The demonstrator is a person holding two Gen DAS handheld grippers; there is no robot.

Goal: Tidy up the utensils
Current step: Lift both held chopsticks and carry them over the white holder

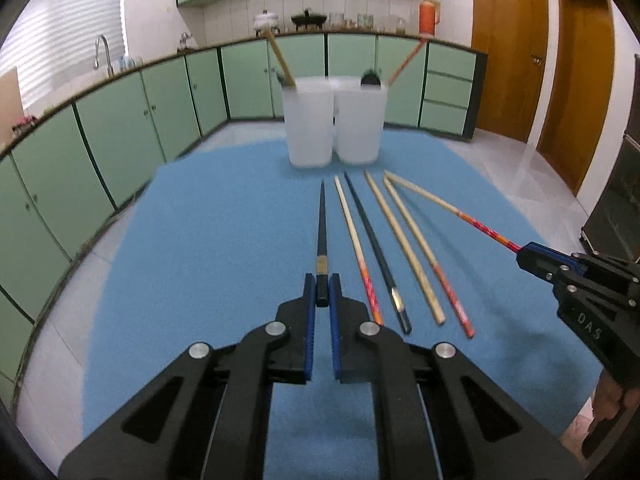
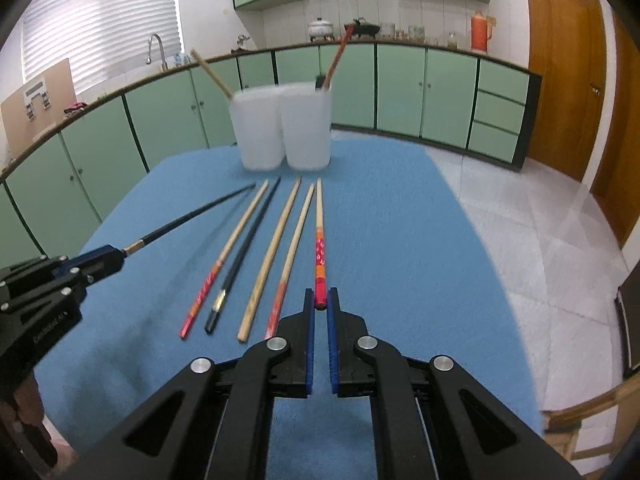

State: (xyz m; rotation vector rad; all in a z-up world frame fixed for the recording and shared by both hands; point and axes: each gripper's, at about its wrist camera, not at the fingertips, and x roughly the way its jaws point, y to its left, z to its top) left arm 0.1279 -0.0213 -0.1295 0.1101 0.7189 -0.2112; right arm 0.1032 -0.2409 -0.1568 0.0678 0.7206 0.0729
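Note:
Two white translucent cups (image 1: 334, 122) (image 2: 284, 128) stand at the far end of the blue mat, each holding a chopstick or two. My left gripper (image 1: 322, 286) is shut on the thick end of a black chopstick (image 1: 321, 220), also seen in the right wrist view (image 2: 188, 220). My right gripper (image 2: 320, 298) is shut on the red end of a wooden chopstick (image 2: 319, 232), seen in the left wrist view (image 1: 440, 204). Several more chopsticks (image 1: 400, 248) (image 2: 256, 252) lie side by side on the mat between the two grippers.
The blue mat (image 1: 200, 260) covers a table. Green kitchen cabinets (image 1: 120, 128) run behind it, with wooden doors (image 1: 508, 48) at the right. A wooden chair (image 2: 580, 420) shows at the lower right of the right wrist view.

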